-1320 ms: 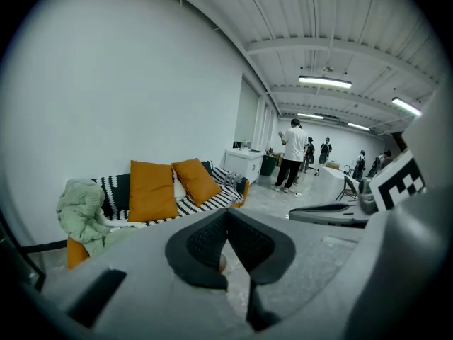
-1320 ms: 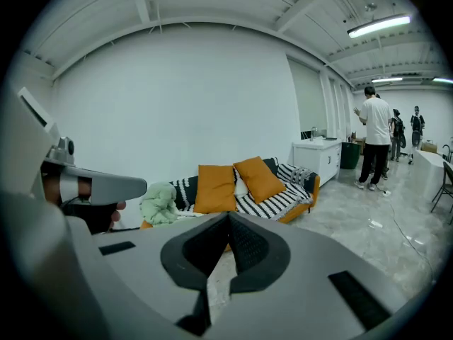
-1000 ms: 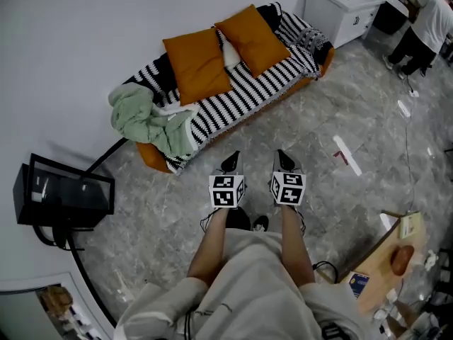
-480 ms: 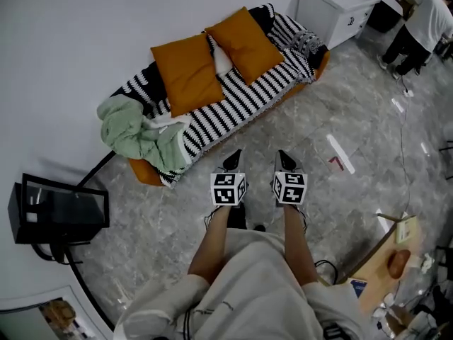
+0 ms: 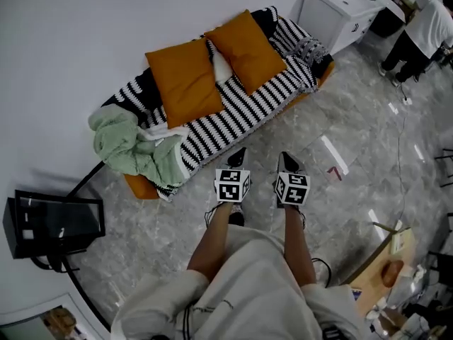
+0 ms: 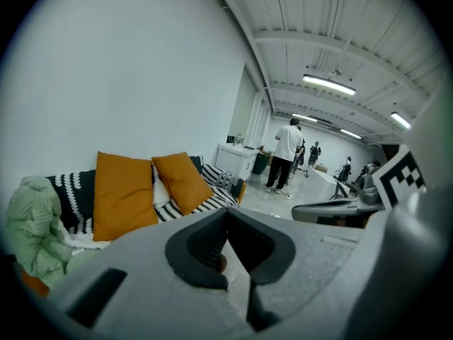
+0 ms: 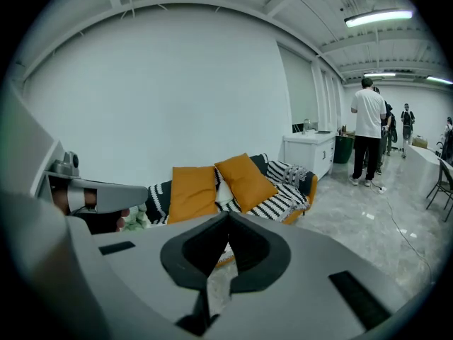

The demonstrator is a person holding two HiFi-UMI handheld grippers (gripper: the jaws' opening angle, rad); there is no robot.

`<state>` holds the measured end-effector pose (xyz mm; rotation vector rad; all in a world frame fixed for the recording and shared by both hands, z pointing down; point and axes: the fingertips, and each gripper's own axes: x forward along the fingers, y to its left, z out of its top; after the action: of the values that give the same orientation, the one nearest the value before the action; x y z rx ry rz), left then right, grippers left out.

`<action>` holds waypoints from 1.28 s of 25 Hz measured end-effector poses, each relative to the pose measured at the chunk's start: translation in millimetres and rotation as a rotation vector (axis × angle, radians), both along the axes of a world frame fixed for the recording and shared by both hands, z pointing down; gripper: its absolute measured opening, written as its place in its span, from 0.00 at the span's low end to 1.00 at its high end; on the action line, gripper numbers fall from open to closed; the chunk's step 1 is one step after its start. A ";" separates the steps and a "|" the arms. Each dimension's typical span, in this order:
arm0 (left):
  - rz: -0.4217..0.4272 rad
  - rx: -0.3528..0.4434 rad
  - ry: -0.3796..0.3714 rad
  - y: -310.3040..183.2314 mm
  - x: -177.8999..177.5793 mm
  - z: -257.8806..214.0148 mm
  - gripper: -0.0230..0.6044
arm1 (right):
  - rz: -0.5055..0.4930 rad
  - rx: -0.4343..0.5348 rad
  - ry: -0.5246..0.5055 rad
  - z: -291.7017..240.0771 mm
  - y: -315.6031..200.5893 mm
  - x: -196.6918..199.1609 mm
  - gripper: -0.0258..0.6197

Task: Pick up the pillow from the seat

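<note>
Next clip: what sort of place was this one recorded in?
Probably a large open workshop or lab hall with a mock lounge corner: a sofa with orange pillows stands against a bare white wall, while strip lights run overhead and people stand further off.

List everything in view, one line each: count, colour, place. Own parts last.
sofa: one, orange, against the wall
striped cover: one, black and white, over the sofa
orange pillows: two, propped against the sofa back
white pillow: one, wedged between the orange pair
blanket: one, pale green, heaped on the sofa's left end
black screen: one, on the floor at far left
cabinet: one, white, right of the sofa
person: one, white top and dark trousers, beside the cabinet
wooden table: one, lower right, partly cut off
left tongs: grey, shut, empty, above the floor
right tongs: grey, shut, empty, beside the left
</note>
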<state>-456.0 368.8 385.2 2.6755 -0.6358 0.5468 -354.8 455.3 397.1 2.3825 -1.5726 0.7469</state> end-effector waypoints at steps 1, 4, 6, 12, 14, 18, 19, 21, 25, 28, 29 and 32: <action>0.003 0.000 0.001 -10.9 5.0 0.8 0.05 | -0.002 -0.003 0.000 2.6 -10.7 2.3 0.05; 0.013 0.004 0.004 -42.8 15.8 -0.5 0.05 | -0.002 -0.012 -0.003 7.7 -39.8 6.5 0.05; 0.013 0.007 0.011 -63.5 22.3 -5.1 0.05 | 0.003 -0.008 -0.003 6.8 -59.5 12.3 0.05; 0.031 -0.020 0.017 -102.9 37.5 0.0 0.05 | 0.025 0.007 -0.080 10.2 -120.2 25.4 0.05; 0.045 -0.035 0.017 -110.7 46.1 2.9 0.05 | 0.011 0.001 -0.096 9.3 -143.0 26.1 0.05; 0.057 -0.033 0.019 -140.4 76.4 -5.9 0.05 | -0.013 -0.024 -0.063 0.3 -188.1 45.6 0.05; 0.055 -0.030 0.015 -151.3 85.1 -8.6 0.05 | -0.014 -0.032 -0.059 0.2 -197.1 52.6 0.05; 0.036 -0.039 0.001 -175.7 101.9 -12.2 0.05 | -0.004 -0.057 -0.070 5.8 -209.8 67.5 0.05; -0.053 -0.072 0.025 -212.8 130.3 -25.1 0.05 | 0.101 -0.050 -0.180 19.3 -216.1 100.1 0.05; -0.077 -0.091 0.039 -220.5 148.1 -25.1 0.05 | 0.152 0.023 -0.258 17.3 -216.7 117.9 0.05; -0.075 -0.085 0.037 -224.7 155.9 -25.3 0.05 | 0.136 0.022 -0.252 17.1 -223.8 125.7 0.05; -0.069 -0.057 0.011 -239.4 180.3 -24.8 0.05 | 0.093 0.011 -0.217 12.3 -249.4 157.4 0.05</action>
<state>-275.7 129.4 360.4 2.5912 -0.6964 0.5230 -197.4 205.9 409.4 2.4674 -1.5537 1.0509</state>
